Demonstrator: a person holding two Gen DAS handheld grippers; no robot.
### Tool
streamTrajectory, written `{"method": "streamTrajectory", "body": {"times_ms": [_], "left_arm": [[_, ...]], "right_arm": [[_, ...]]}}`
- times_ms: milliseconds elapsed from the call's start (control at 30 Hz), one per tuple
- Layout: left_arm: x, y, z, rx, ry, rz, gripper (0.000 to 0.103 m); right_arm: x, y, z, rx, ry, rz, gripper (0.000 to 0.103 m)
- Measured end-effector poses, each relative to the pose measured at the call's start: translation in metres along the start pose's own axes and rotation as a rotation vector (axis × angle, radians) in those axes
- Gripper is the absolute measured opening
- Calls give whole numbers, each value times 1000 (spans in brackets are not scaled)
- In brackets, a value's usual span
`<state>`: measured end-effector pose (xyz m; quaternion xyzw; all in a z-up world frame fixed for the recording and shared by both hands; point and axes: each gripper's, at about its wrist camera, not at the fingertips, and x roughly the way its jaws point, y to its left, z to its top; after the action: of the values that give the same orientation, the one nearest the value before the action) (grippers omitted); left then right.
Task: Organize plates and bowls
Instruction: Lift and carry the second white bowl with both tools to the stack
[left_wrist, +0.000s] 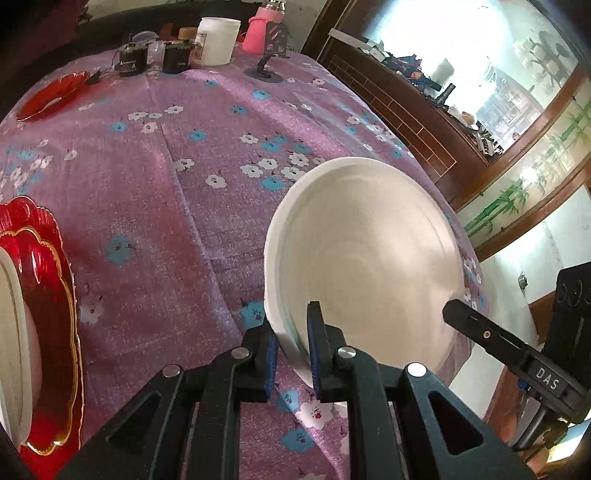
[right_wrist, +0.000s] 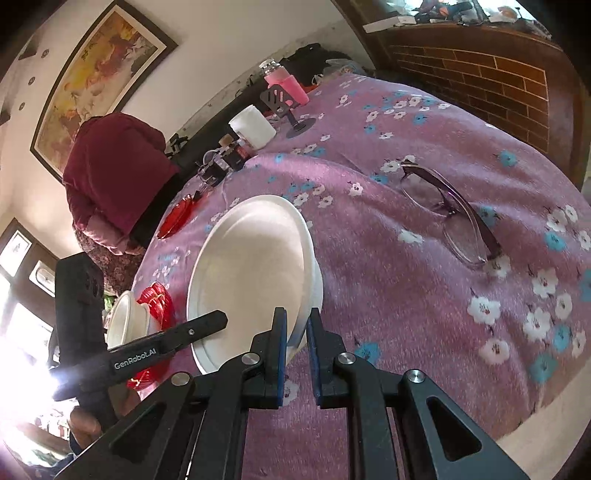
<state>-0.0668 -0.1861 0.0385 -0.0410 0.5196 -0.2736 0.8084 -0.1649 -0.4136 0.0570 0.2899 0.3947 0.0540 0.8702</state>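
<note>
Both my hand-held grippers pinch the white bowl's rim: left hand-held gripper at its 7 o'clock edge, right hand-held gripper opposite. Red plate lies at 9 o'clock on the tabletop, nearer my left.

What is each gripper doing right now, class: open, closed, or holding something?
Left gripper: closed on the rim of the white bowl.
Right gripper: closed on the same bowl's opposite rim.
</note>
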Motion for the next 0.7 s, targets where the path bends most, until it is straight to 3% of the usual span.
{"method": "streamTrajectory", "body": {"times_ms": [367, 500, 633, 700], "left_arm": [[12, -1, 0, 43, 3, 28, 15], [16, -7, 3, 86, -26, 63, 17], [16, -11, 3, 114, -51, 74, 17], [15, -13, 2, 128, -59, 76, 17]], "right_arm": [[13, -5, 0, 4, 21, -54, 14], [16, -4, 3, -20, 18, -79, 21], [19, -5, 3, -38, 9, -88, 21], [20, -6, 2, -41, 10, -82, 15]]}}
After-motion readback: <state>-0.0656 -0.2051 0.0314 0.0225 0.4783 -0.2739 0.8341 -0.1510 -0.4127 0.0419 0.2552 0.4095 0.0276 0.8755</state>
